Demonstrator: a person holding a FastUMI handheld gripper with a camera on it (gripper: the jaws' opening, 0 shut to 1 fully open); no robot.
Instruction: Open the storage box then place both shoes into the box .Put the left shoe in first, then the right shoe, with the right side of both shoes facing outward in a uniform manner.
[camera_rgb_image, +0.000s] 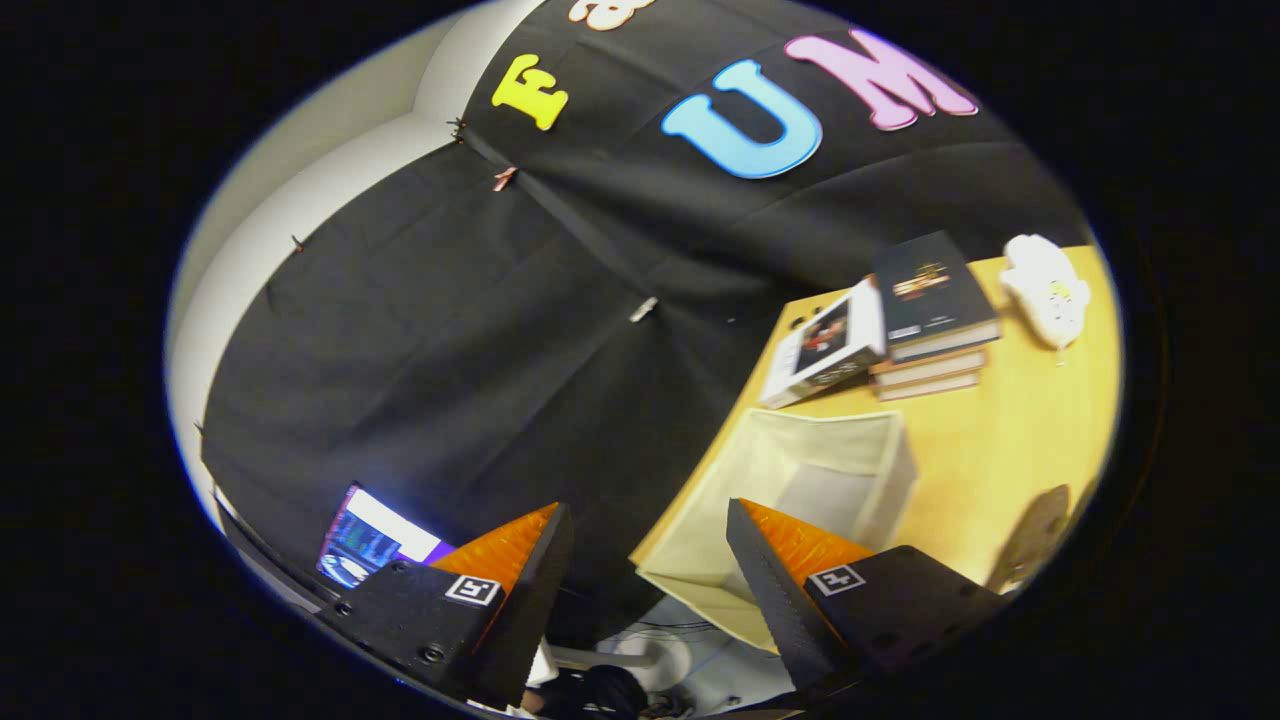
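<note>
Beige fabric storage box (800, 480) sat open on the bench (1010, 440) beside stacked books (930, 310); the tool (650, 570) hung with fingers spread, empty.

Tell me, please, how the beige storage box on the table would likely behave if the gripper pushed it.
The box looks like soft fabric, so its walls would probably flex rather than resist. It sits open with nothing visible inside, so likely light and apt to slide on the table. The gripper is open, holding nothing.

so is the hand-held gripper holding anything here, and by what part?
Nothing held. The hand-held gripper is open, fingers apart with nothing between them; the beige fabric storage box sits beyond them on the wooden table.
</note>
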